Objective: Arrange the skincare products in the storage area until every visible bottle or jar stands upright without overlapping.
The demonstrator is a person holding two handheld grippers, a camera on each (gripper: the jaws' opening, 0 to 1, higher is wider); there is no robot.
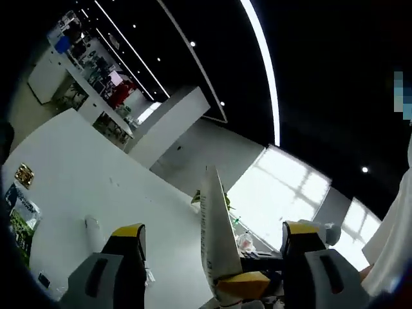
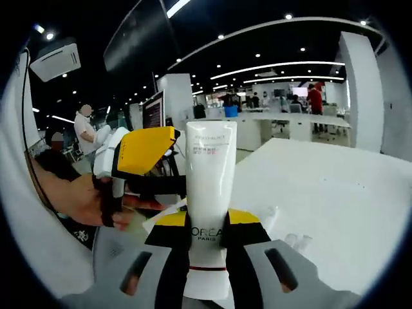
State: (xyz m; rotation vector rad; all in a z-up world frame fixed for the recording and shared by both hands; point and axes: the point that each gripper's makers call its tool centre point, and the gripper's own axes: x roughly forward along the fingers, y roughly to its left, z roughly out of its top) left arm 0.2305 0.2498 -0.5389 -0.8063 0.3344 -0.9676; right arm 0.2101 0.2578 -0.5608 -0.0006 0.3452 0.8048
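Note:
A white L'Oreal tube [image 2: 209, 174] stands upright in the right gripper view, and my right gripper [image 2: 207, 222] is shut on its lower end. In the left gripper view the same tube [image 1: 211, 232] shows edge-on, rising between the wide-apart jaws of my left gripper [image 1: 214, 230], which is open and not touching it. The right gripper's yellow tip [image 1: 243, 283] pinches the tube's base there. In the right gripper view the left gripper [image 2: 143, 153] comes in from the left just behind the tube, held by a hand [image 2: 80, 199].
The white table [image 1: 77, 161] carries a gold-topped item [image 1: 24, 174], a green-printed pack [image 1: 22, 217] and a small white bottle [image 1: 94, 230] near its left edge. More of the table [image 2: 335, 193] stretches to the right. A person in white [image 2: 85, 132] stands far behind.

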